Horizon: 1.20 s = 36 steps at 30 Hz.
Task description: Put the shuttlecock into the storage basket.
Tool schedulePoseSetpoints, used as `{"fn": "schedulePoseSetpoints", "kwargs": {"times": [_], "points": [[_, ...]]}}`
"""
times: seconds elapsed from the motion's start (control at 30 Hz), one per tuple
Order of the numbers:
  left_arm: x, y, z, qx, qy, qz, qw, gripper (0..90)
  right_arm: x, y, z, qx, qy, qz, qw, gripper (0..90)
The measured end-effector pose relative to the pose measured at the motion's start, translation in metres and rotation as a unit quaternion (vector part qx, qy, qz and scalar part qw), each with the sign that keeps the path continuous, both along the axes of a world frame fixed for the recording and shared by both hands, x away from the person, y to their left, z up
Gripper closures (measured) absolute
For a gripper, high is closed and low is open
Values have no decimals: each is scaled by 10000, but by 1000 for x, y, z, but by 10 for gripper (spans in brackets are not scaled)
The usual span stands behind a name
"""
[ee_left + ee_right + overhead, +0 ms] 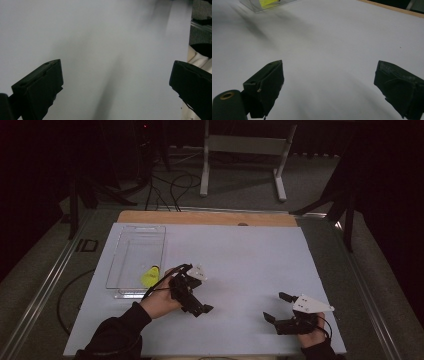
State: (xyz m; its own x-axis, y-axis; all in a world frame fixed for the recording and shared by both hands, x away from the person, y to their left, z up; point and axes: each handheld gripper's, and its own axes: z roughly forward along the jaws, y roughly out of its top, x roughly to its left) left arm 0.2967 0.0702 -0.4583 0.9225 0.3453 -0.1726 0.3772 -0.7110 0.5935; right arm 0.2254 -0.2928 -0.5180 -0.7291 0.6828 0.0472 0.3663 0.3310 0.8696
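Note:
A small yellow object lies at the near end of a clear plastic tray on the left of the white table. Just right of it, a hand holds my left gripper low over the table. Its jaws stand wide open with nothing between them, and the left gripper view has bare white surface in the gap. My right gripper sits near the front right, pointing left, open and empty. The right gripper view catches the tray and the yellow object far off at top left.
The white table top has a wooden strip along its far edge. Beyond it stand a metal frame and floor cables. Table rails run along both sides. A sleeve lies past the table's edge.

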Motion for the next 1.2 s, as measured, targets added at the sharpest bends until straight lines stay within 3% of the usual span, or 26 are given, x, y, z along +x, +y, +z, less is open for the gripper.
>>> {"fn": "schedulePoseSetpoints", "kwargs": {"times": [0.37, 0.57, 0.67, 1.0, 1.2], "points": [[-17, 12, -17, -58, 87, 30, 9999, 0, 0, 1, 0, -19, -12, 3, 10000, 93], [-26, 21, -24, 14, 82, 52, 10000, 0, 0, 1, 0, -25, -7, 9, 10000, 93], [-31, 28, -28, -41, 122, 102, 9999, 0, 0, 0, 0, -21, -9, 11, 10000, 93], [-47, 52, -34, 62, 37, 248, 9997, 0, 0, 1, 0, -38, -15, 41, 10000, 93], [-52, 66, -36, -50, 37, 399, 9992, 0, 0, 2, -1, -37, 13, 34, 10000, 93]]}}
